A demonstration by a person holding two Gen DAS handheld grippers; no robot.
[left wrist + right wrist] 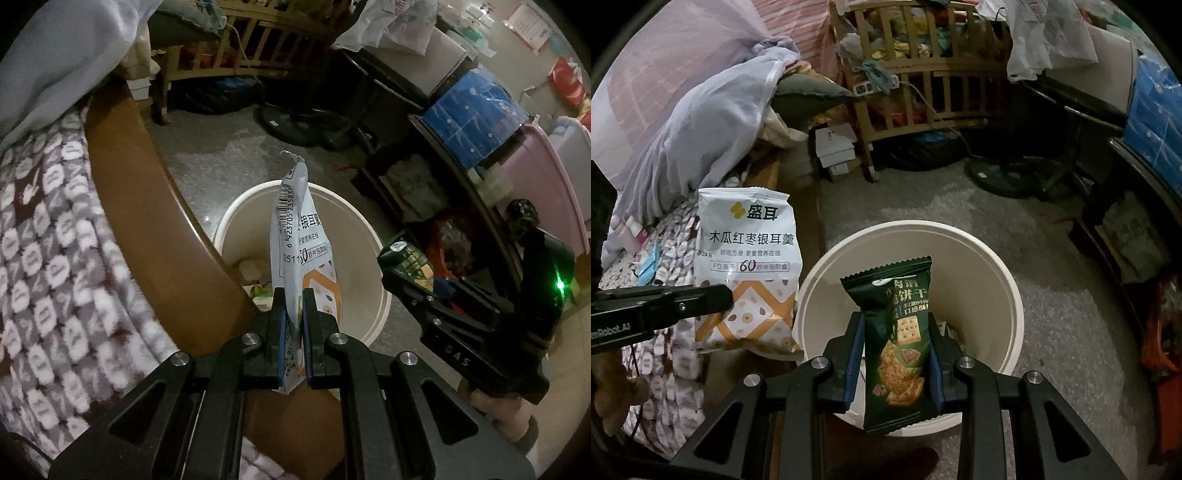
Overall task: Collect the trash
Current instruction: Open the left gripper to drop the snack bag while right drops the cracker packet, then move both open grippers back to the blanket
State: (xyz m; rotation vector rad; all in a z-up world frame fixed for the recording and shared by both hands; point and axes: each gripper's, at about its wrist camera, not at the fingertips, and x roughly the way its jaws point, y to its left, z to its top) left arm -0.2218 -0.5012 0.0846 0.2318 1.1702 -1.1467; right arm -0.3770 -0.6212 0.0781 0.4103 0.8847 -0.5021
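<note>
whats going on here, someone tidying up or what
A person is collecting trash with a handheld gripper in each hand. The left gripper is shut on a white snack packet, held upright on edge. The right gripper is shut on a dark green cracker packet. Both packets are held above an open cream bin standing on the floor beside a bed with a patterned blanket. Nothing has been let go yet; some rubbish already lies in the bin.
</note>
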